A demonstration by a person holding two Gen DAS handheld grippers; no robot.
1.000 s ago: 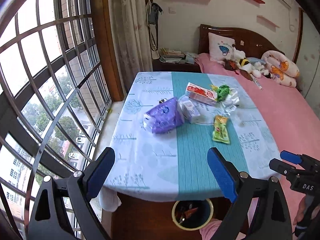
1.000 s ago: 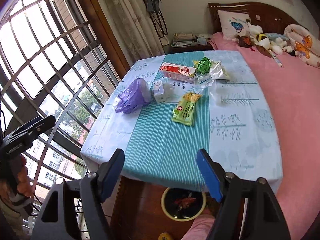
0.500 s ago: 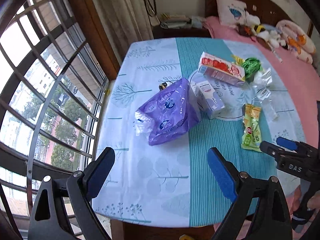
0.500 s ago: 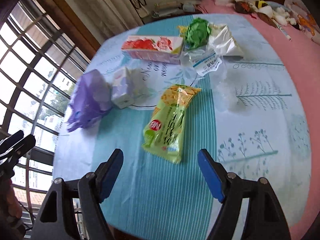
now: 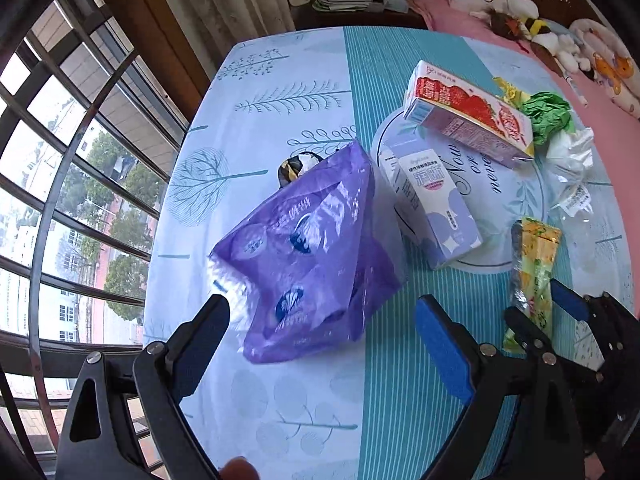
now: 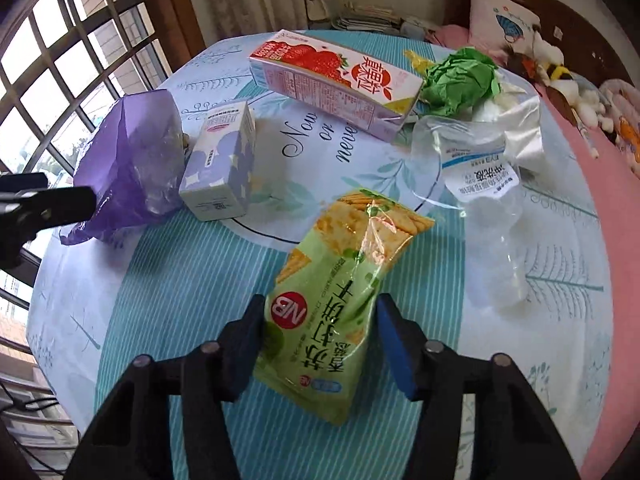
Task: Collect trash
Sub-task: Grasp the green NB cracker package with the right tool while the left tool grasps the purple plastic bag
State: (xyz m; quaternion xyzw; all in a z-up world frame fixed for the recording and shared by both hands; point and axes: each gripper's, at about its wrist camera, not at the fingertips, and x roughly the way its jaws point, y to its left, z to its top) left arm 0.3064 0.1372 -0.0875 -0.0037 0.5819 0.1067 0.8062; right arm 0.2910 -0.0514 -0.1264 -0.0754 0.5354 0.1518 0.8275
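— Tool status, right side?

— Right tool (image 6: 320,344) is partly open. Its jaws straddle the near end of the green cracker pack (image 6: 340,300), which lies flat on the bench (image 6: 160,300). Whether the pads actually touch the wrapper, I cannot tell.

— And the left?

— Left tool (image 5: 320,340) is wide open and holds nothing. The purple bag (image 5: 312,260) lies on the bench at its 12 o'clock, its near edge reaching between the fingertips, apart from both.

— Other trash on the bench?

— From the right wrist view: a small purple carton (image 6: 222,164) at 11 o'clock of the cracker pack, touching the purple bag's side. A strawberry carton (image 6: 336,80) lies on its side at 12 o'clock. A crumpled green paper (image 6: 460,80) sits just beside that carton's right end. Clear plastic wrap with a printed label (image 6: 480,168) lies at 2 o'clock, near the pack. A small dark and yellow item (image 5: 294,166) shows behind the purple bag in the left wrist view; too hidden to identify.

— Surroundings?

— A pink bed (image 6: 616,200) at 3 o'clock of the bench; a barred window (image 5: 60,200) at 9 o'clock.
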